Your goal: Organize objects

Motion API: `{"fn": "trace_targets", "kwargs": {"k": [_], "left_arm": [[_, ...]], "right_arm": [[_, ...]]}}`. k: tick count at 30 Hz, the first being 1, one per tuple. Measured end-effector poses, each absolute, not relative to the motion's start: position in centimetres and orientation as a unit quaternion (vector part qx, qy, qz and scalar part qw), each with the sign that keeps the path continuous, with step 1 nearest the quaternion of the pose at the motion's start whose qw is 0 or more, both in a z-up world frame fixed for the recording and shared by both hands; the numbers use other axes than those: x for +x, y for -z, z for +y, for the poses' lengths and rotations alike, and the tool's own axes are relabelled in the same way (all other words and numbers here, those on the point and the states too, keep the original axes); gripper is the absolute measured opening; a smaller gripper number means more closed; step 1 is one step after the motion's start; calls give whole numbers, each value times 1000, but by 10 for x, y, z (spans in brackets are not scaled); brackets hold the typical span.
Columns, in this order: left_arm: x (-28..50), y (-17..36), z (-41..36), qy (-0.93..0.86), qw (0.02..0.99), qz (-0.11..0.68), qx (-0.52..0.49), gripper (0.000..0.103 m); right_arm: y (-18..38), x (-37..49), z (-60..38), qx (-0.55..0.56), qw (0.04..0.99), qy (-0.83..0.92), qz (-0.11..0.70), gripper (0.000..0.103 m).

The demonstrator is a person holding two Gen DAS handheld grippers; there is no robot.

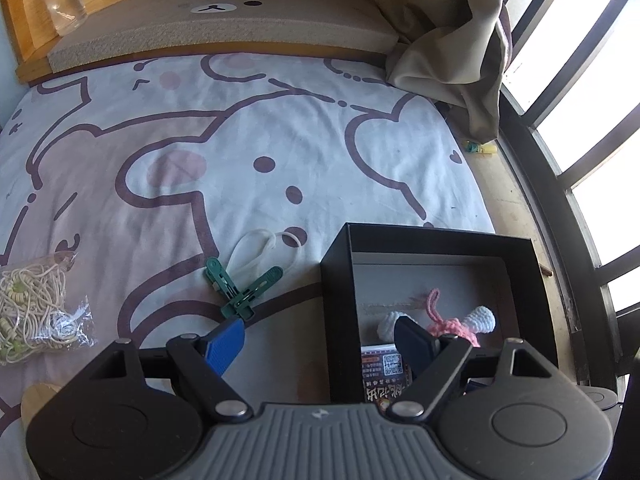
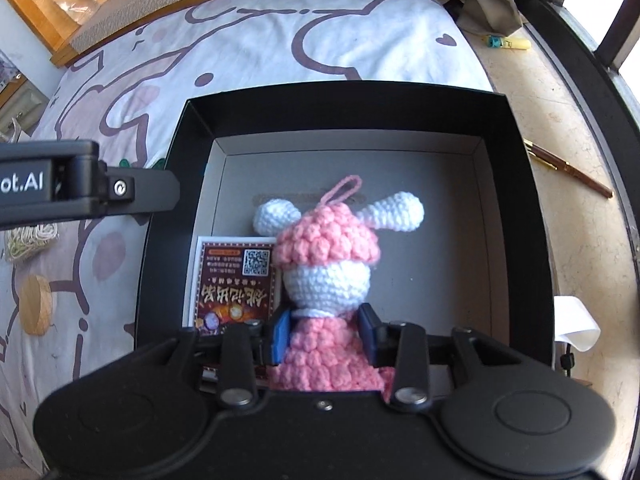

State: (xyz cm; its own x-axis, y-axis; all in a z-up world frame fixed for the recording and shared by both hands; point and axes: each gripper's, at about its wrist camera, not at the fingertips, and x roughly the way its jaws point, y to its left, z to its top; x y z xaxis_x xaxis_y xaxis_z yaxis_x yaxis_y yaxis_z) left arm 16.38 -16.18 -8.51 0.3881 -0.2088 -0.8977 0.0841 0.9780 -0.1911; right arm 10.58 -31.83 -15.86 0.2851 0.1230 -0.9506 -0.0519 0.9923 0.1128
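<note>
A black box [image 2: 160, 216] lies open on the bed; it also shows in the left wrist view [image 1: 338, 304]. My right gripper [image 2: 326, 330] is shut on a pink and white crochet doll [image 2: 326, 256] and holds it inside the box, beside a printed card [image 2: 236, 280]. The doll also shows in the left wrist view [image 1: 452, 324]. My left gripper [image 1: 320, 340] is open and empty, its jaws straddling the box's left wall. A green clothes clip [image 1: 240, 288] with a white cord [image 1: 264, 248] lies on the sheet just ahead of its left finger.
A bag of beaded cord [image 1: 32, 312] and a wooden disc [image 2: 36, 304] lie on the sheet at left. A glass bottle [image 1: 64, 0] stands on the wooden headboard. A pen [image 2: 568, 168], a highlighter [image 2: 508, 43] and a curtain [image 1: 448, 32] are at right by the window.
</note>
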Motion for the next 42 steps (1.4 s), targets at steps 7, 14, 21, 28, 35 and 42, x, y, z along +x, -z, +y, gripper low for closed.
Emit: {"fn": "trace_targets", "kwargs": {"k": [7,14,21,28,35,42], "left_arm": [[159,82,-166,90,832,545,-46,83],[150,76,-170,94,835,541,-26,84],[140,67,-170,96,840,534,-11,84],[127,57,-170,99,846,524,5,84],[112,46,-169,103,850,515,23,85],[96,35,-165,104,856,506,29,88]], "right_arm": [[142,101,-333,57,812,-44,579,61],[120,93,-347,68,831,-15,552,61],[99,83,-360,79,847,12,526,61],[81,68,-361,76,858,20,508,61],[67,53,-360,81,864,31,497,61],[53,39,-355,73,872,41,483,62]]}}
